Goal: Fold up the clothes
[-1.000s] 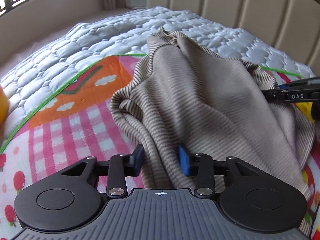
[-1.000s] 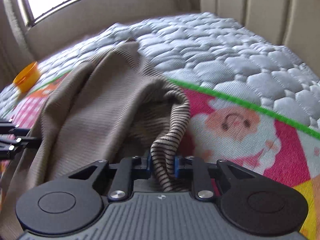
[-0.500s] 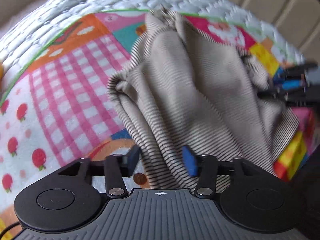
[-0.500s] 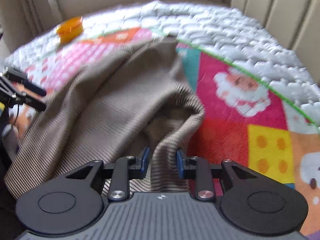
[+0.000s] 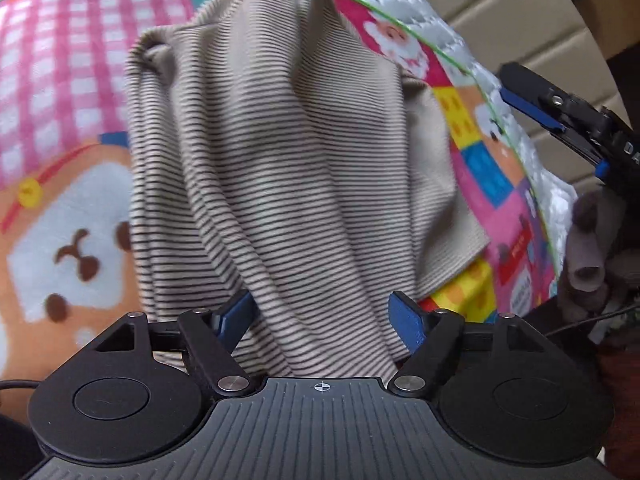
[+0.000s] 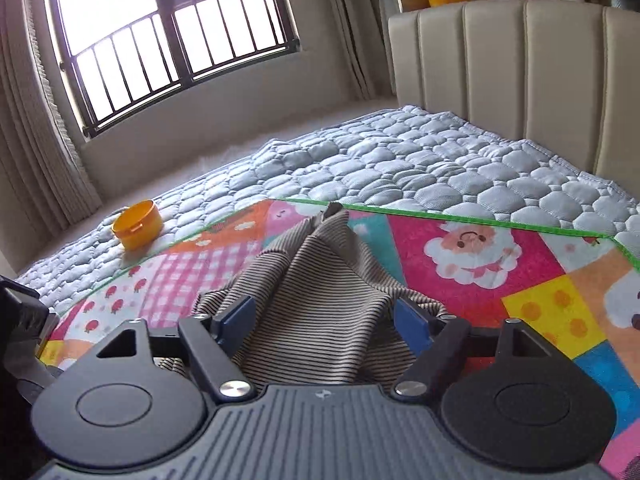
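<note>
Striped garment (image 5: 288, 152): heaped on patterned play mat (image 5: 68, 92). Left tongs (image 5: 324, 316), right tongs (image 6: 326, 318): released, fabric between. No legible writing.

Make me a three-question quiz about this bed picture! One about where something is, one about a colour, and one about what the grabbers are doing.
1. Where is the little cup?
A. on the grey quilt, by the play mat's edge
B. on the striped garment
C. between a gripper's fingers

2. What colour is that cup?
A. blue
B. orange-yellow
C. green

3. How do both grippers' jaws stand?
A. clamped on a toy
B. spread apart
C. shut on nothing

Answers:
1 A, it sits just beyond the play mat and its green border.
2 B, it is plainly orange-yellow.
3 B, the left gripper and right gripper both gape, with the striped garment lying loose between.
</note>
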### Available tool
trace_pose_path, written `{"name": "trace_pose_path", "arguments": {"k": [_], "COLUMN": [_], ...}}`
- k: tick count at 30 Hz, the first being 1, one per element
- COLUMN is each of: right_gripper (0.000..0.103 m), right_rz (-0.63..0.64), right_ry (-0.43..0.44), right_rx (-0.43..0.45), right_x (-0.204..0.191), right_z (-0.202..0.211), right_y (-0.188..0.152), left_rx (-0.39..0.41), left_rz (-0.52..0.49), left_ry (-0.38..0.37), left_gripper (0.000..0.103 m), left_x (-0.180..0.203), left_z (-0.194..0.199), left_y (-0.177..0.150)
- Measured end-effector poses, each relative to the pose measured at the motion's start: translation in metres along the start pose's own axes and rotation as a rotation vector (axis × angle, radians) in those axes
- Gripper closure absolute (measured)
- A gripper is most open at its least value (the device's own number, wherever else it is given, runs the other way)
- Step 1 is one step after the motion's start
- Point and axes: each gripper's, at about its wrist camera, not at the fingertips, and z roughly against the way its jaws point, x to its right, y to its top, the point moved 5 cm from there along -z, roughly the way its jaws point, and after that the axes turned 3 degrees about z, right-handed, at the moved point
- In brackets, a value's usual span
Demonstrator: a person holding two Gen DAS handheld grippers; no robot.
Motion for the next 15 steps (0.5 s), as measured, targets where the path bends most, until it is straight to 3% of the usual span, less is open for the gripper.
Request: {"name": "trace_pose_path", "arguments": {"k": [1,2,3,7,9,12,14,15], "right_gripper": [0.023,0.023,0.023,0.023,0.023,0.021,0.02,0.019], "right_rz": [-0.004,-0.019,-0.034,-0.035,-0.031,-0.023,-0.011,-0.009], "right_ry": [-0.015,-0.031,-0.047,-0.07,-0.077,-0.084,-0.073,-0.074], "right_rx": [-0.009,-0.024,-0.039,-0.073,-0.087,-0.109,-0.125,-0.127], "right_x": [0.003,0.008,0.012,0.018,0.019,0.021,0.017,0.017], "right_z": [-0.002,-0.006,-0.01,-0.021,-0.025,-0.032,-0.036,-0.036], "right_y": [-0.003,-0.005,-0.008,-0.015,-0.019,-0.023,-0.025,-0.025], "left_rx": [0.012,0.026,0.044,0.142,0.238,0.408,0.447,0.425], "left_rz": [-0.011,-0.015,-0.019,-0.029,-0.027,0.057,0.113,0.119], "left_ry": [0.007,0.016,0.031,0.071,0.089,0.095,0.088,0.074], "left_gripper": [0.031,0.049,0.073,0.098,0.099,0.1,0.099,0.095], "left_x": [0.002,0.004,0.005,0.008,0.008,-0.006,-0.02,-0.025], "left_z": [-0.002,-0.004,-0.004,0.003,0.02,0.064,0.087,0.092], "left_y": [0.0,0.003,0.006,0.026,0.048,0.092,0.111,0.112]}}
